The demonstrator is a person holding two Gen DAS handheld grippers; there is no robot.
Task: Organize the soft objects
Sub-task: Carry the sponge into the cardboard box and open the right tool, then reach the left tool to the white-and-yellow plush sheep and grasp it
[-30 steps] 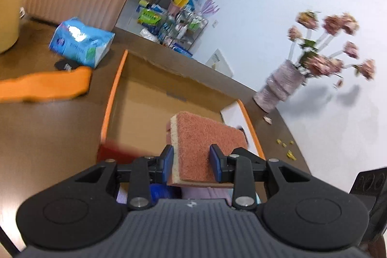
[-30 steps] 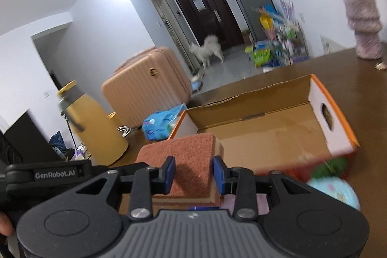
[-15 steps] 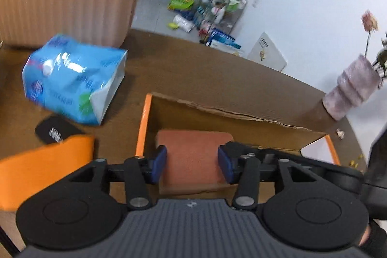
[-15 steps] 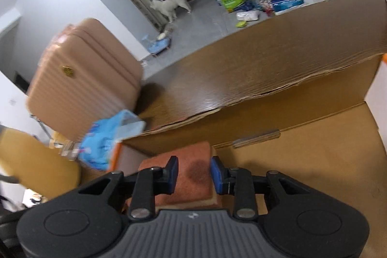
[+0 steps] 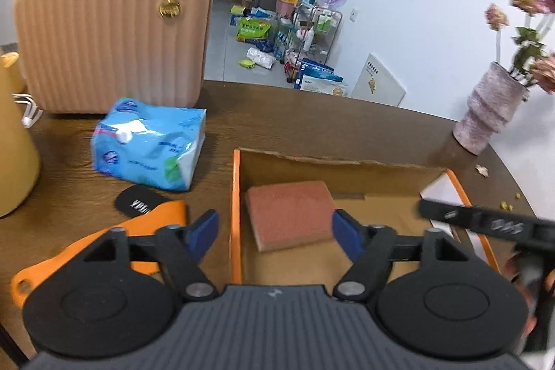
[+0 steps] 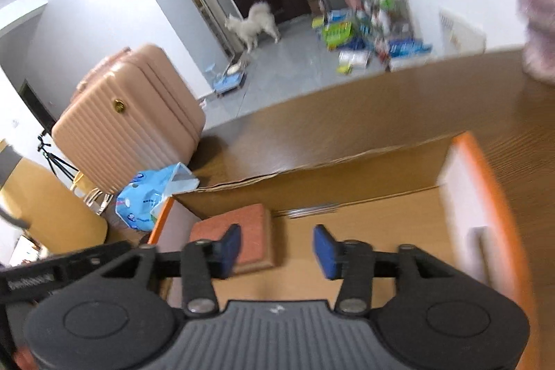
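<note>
The fingers of the left gripper (image 5: pixel 274 231) are spreading apart and nothing is pressed between them: the sponge (image 5: pixel 289 214) that was clamped in them a second ago has been let go and is now seen lying flat on the floor of the cardboard box (image 5: pixel 236 214), at its left end, close to the orange-edged wall. The fingers of the right gripper (image 6: pixel 275 248) are likewise opening, and the sponge carried there a moment earlier is no longer held. In the right wrist view one sponge (image 6: pixel 239 231) is seen resting in the box's (image 6: pixel 485 196) near-left corner, partly behind the left finger; whether two sponges are stacked there or only one is shown cannot be told. Outside the box, a blue tissue pack (image 5: pixel 149 143) and an orange strap (image 5: pixel 104 241) are left on the worktop (image 5: pixel 312 117). The sponge step is judged done; further soft items may remain to be collected.
</note>
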